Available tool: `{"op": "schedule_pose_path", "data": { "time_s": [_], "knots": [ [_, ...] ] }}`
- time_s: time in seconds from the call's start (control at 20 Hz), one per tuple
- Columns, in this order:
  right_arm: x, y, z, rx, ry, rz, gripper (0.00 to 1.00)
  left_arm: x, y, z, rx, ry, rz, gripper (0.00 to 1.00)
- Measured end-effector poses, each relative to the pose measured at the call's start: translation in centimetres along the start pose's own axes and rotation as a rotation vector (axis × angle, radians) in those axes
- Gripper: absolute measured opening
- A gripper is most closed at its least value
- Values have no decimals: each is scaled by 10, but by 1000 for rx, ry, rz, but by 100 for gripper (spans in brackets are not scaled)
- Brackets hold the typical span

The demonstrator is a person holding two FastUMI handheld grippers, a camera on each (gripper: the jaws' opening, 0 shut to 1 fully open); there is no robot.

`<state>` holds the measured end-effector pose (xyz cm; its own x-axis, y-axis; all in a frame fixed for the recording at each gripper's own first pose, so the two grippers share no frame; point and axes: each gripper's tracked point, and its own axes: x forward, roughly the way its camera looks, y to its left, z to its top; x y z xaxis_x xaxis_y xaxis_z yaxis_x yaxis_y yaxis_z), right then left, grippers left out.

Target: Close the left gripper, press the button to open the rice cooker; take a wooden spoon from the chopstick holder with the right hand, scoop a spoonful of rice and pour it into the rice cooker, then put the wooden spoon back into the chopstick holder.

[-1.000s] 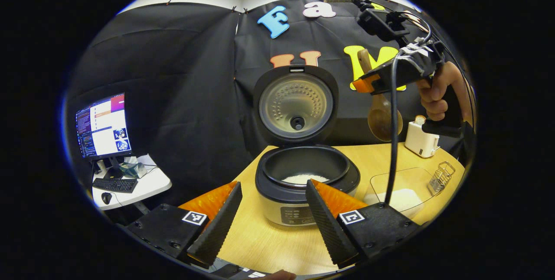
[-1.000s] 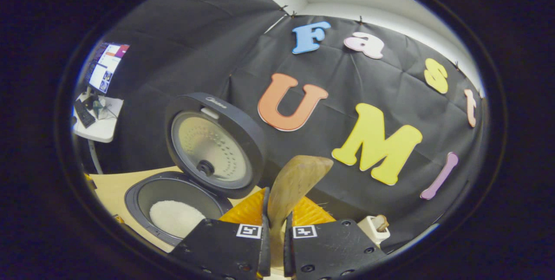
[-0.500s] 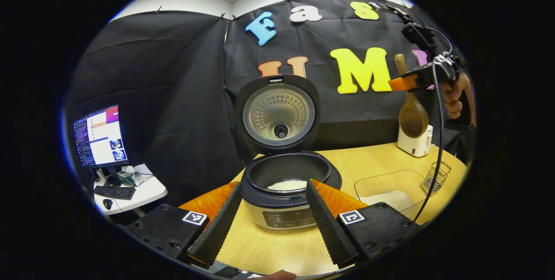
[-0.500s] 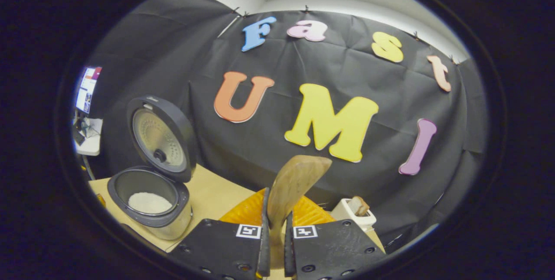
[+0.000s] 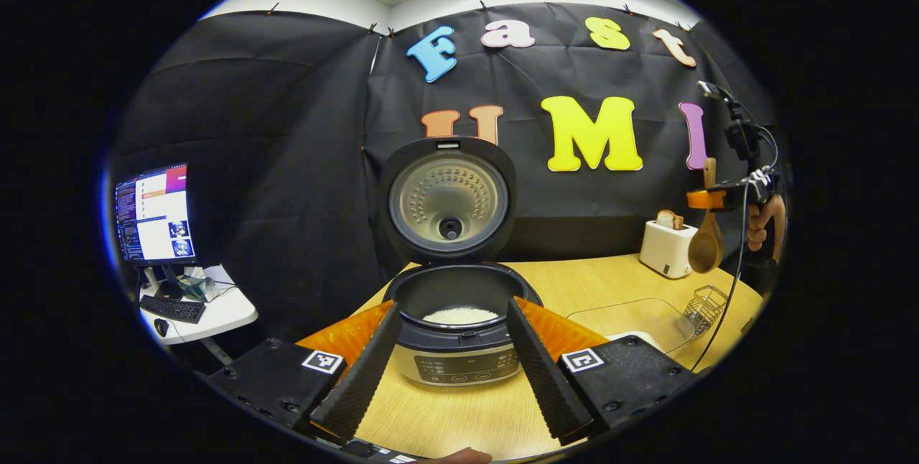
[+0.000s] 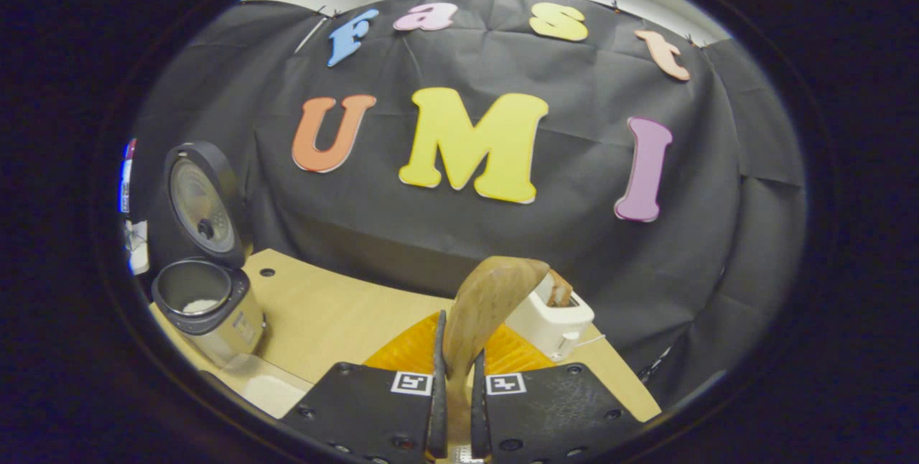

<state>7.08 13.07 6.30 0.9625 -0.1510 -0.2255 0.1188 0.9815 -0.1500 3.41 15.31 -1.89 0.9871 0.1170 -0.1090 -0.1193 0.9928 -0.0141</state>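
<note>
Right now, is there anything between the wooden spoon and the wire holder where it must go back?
Nothing visible. The right tongs hold the spoon bowl down, above the wire holder on the table. The toaster stands to one side, not under the spoon.

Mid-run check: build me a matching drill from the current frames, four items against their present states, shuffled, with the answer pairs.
Items:
1. rice cooker lid
2. wooden spoon
3. left gripper
4. toaster

States:
A. open, holding nothing
B. standing at the back of the table with bread in its slot
C. clamped between the right gripper fingers
D. raised upright over a pot holding rice

Pairs: 1-D, 2-C, 3-A, 4-B
</note>
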Motion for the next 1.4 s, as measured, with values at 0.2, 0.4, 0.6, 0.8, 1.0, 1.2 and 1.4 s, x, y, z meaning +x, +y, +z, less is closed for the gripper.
{"op": "schedule_pose_path", "data": {
  "time_s": [0.2,0.4,0.6,0.8,1.0,1.2,1.4],
  "knots": [
    [4,-34,-39,53,39,-33,12,1,18,-3,-44,7,22,95],
    [2,-37,-72,77,62,-3,12,0,31,-2,-77,0,40,95],
    [8,-33,-113,148,119,32,14,-8,31,11,-61,-46,49,94],
    [22,-37,-138,254,170,27,20,-10,19,17,-69,-71,20,95],
    [28,-63,-132,227,124,-52,35,-9,14,14,-51,-58,18,95],
    [25,-74,-129,239,112,-50,68,-7,9,12,-46,-50,12,95],
    [22,-88,-134,213,118,-52,94,-9,7,14,-41,-46,18,95]
  ]
}}
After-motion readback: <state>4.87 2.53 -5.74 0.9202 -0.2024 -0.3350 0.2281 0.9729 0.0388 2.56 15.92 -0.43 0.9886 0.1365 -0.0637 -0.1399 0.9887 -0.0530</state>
